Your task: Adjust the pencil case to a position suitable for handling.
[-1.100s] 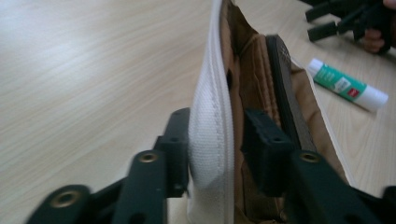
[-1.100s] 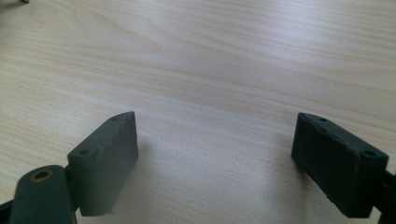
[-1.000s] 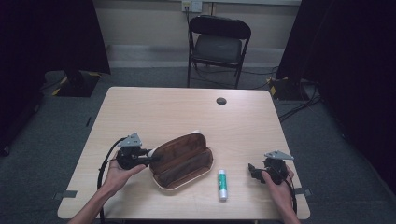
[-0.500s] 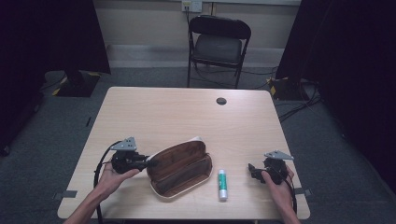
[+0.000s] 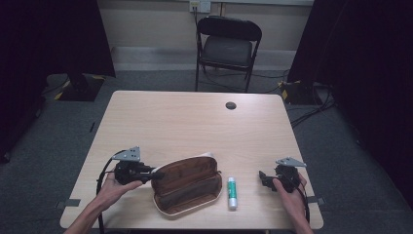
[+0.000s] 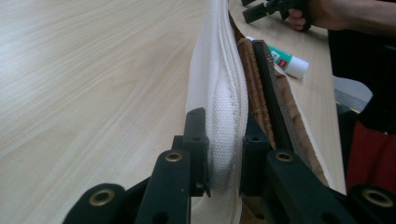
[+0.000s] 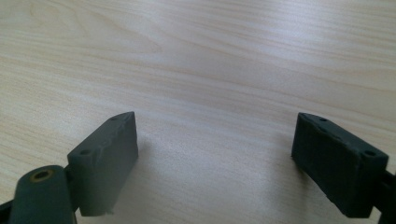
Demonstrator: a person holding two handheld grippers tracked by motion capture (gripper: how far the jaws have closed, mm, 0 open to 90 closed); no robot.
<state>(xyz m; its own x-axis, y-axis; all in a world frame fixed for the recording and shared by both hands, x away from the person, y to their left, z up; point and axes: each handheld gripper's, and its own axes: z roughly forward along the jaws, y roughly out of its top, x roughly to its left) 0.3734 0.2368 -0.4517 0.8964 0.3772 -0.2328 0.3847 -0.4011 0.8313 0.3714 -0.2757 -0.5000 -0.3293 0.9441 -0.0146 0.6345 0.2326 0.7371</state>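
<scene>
A brown pencil case (image 5: 187,187) with a cream outer side lies opened near the table's front edge. My left gripper (image 5: 155,174) is shut on its left end. In the left gripper view the pads (image 6: 197,140) pinch the cream fabric edge of the case (image 6: 219,88), with the brown lining and black zipper to the right. A white and green glue stick (image 5: 232,193) lies just right of the case, also seen as the glue stick (image 6: 287,61) beyond it. My right gripper (image 5: 263,178) rests at the front right, open, with bare table between its fingers (image 7: 107,158).
The wooden table (image 5: 195,122) is bare across its far half except for a small black round object (image 5: 231,105) near the far edge. A black folding chair (image 5: 225,48) stands behind the table. My right hand and gripper (image 6: 275,7) show at the top of the left gripper view.
The left gripper has drawn the case's left end toward the front left, turning the case and opening it wider. The right gripper and glue stick have stayed put.
</scene>
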